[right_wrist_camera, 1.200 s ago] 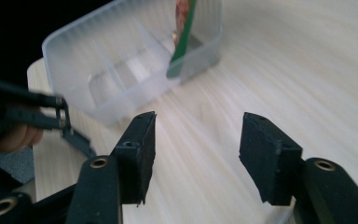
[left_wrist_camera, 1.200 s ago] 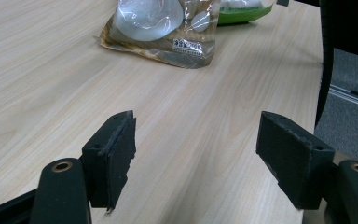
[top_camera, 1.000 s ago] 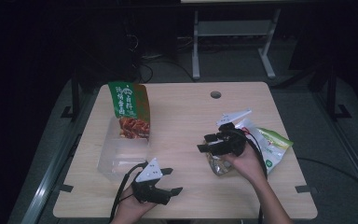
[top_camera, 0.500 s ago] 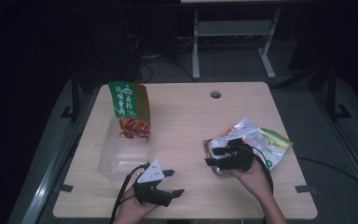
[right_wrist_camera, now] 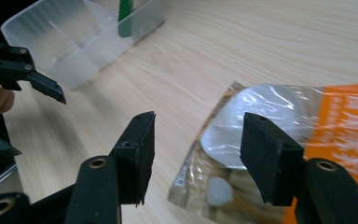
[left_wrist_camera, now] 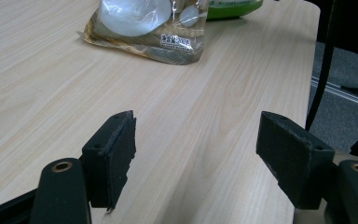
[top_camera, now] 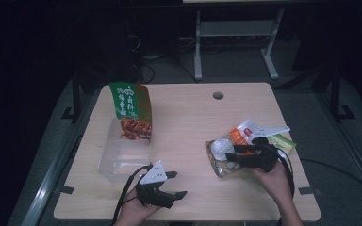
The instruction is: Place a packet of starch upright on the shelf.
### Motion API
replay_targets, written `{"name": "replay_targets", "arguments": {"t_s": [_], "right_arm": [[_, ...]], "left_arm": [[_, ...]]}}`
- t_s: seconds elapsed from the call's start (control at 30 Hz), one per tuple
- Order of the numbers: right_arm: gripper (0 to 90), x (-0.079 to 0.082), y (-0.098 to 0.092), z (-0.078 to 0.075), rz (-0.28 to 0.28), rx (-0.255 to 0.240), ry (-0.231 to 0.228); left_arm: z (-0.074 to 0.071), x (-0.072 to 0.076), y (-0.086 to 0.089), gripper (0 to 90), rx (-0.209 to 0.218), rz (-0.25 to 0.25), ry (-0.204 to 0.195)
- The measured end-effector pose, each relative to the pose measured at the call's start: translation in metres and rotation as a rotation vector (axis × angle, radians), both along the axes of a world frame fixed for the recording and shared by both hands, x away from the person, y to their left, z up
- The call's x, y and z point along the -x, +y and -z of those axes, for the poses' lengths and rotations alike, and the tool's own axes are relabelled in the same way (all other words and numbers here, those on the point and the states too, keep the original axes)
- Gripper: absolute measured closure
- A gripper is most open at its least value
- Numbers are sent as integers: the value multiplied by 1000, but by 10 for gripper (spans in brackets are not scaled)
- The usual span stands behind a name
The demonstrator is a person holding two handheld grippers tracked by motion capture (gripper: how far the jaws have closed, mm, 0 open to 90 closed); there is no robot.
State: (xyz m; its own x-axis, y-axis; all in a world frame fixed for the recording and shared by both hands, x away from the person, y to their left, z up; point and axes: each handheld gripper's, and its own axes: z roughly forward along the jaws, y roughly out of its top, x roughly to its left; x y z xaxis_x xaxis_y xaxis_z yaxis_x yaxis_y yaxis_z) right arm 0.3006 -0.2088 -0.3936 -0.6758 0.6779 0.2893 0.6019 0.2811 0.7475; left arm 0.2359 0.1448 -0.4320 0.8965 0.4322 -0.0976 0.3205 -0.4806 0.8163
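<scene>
Right claw (top_camera: 233, 155): mine; jaws apart and have just been closing a little. In the right gripper view they stand over the near edge of the clear snack pouch, one pad over its film, the other over bare wood. No pad presses yet.
Clear snack pouch (right_wrist_camera: 279, 140): flat on the table (top_camera: 188, 127) at my right, orange print on its far part, pale round pieces inside. More packets (top_camera: 264, 132) lie touching it behind.
Left claw (top_camera: 162, 186): jaws wide, nothing between them, resting low near the front edge.
Clear bin (top_camera: 122, 155): left of centre, well apart from the pouch. A green and red bag (top_camera: 131, 110) stands in its far end.
Step in hand: as I judge it, lining up the grasp on the pouch edge.
Next move calls for: lower until the edge sits between both pads, close firmly on the slippery film, lift clear of the other packets, then carry toward the bin.
</scene>
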Motion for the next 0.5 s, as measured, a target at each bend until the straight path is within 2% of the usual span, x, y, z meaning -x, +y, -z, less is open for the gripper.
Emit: {"name": "replay_targets", "arguments": {"t_s": [0.2,0.3,0.47,0.5], "right_arm": [[468,5,-10,-4,-2,29,11],[485,8,-14,0,6,16,15],[489,15,-14,5,15,34,29],[488,18,-14,9,21,48,43]], "left_arm": [[1,-1,-1,279,-2,0,6],[2,0,0,276,-15,0,3],[2,-1,1,276,-9,-11,8],[2,-1,1,276,-11,-12,2]]}}
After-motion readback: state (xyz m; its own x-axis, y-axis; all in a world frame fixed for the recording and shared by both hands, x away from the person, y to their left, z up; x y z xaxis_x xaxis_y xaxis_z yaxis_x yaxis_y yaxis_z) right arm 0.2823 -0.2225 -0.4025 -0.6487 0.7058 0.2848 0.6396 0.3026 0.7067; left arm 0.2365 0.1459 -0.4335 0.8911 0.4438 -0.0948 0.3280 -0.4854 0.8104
